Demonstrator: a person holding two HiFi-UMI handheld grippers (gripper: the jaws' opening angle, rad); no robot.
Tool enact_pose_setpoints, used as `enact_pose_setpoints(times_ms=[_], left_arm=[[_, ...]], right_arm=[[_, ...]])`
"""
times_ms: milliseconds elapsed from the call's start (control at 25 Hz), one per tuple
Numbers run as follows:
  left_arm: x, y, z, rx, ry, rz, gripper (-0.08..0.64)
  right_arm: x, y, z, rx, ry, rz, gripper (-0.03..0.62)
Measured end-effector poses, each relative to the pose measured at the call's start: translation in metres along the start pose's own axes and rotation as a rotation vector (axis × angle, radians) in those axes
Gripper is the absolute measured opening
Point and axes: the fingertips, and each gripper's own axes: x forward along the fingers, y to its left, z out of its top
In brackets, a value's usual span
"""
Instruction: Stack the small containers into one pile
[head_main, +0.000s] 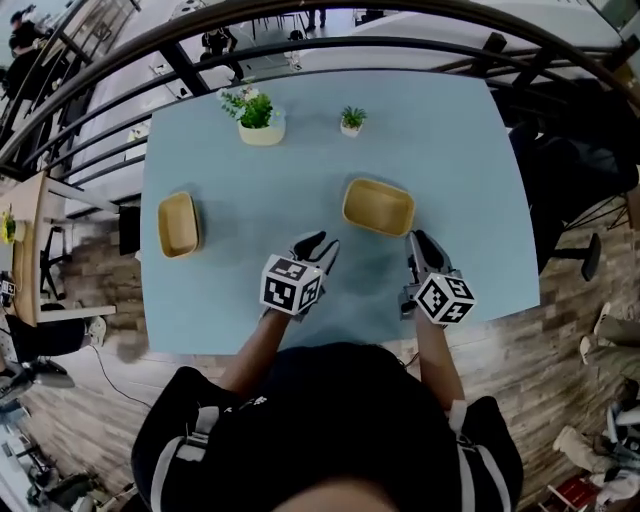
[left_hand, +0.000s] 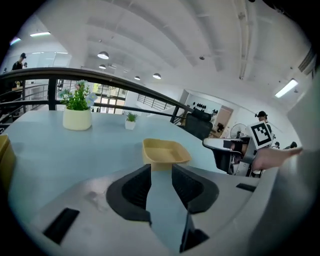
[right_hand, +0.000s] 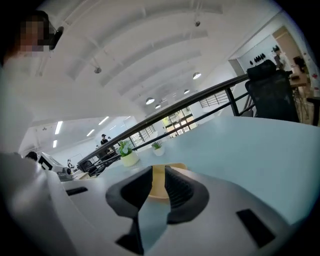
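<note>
Yellow, smooth, round-cornered: centre container (head_main: 378, 206) and side container (head_main: 178, 223) sit apart on the pale-blue table (head_main: 450, 150). Left gripper (head_main: 316, 242) and right gripper (head_main: 420, 240) both gape, holding nothing.

The table (head_main: 470, 170) top is smooth, matt pale blue. The left-edge container (head_main: 178, 223) and the middle container (head_main: 378, 206) look matt, smooth and tan. The left gripper (left_hand: 161, 170) has ribbed black pads (left_hand: 134, 186) set in matt grey plastic.

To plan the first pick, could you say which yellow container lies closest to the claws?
The central container, just ahead of the left claw and right claw; the other container sits far off to the left.
</note>
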Motion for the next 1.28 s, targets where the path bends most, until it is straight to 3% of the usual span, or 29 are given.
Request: enact_pose_setpoints(times_ms=[320,520,800,1080,1280], left_arm=[[0.054,-0.024,-0.015,-0.098,0.079,-0.013,0.129],[0.072,-0.021,-0.015,-0.166,0.086,-0.009,0.164],[0.082,-0.012,-0.015,-0.261,0.082,-0.007,0.178],[0.078,-0.003,-0.018,-0.248,0.098,-0.001,0.184],[0.074,0.002,-0.015,-0.256,0.089,0.009,0.184]], right_arm=[[0.041,-0.037,-0.021,-0.018,0.175,0.055,0.141],[0.055,-0.043,-0.030,0.038,0.212,0.084,0.144],[0.062,-0.035,-0.038,0.035,0.248,0.130,0.144],[0.050,-0.015,-0.058,0.040,0.293,0.195,0.130],[0.058,-0.036,-0.028,-0.015,0.233,0.162,0.168]])
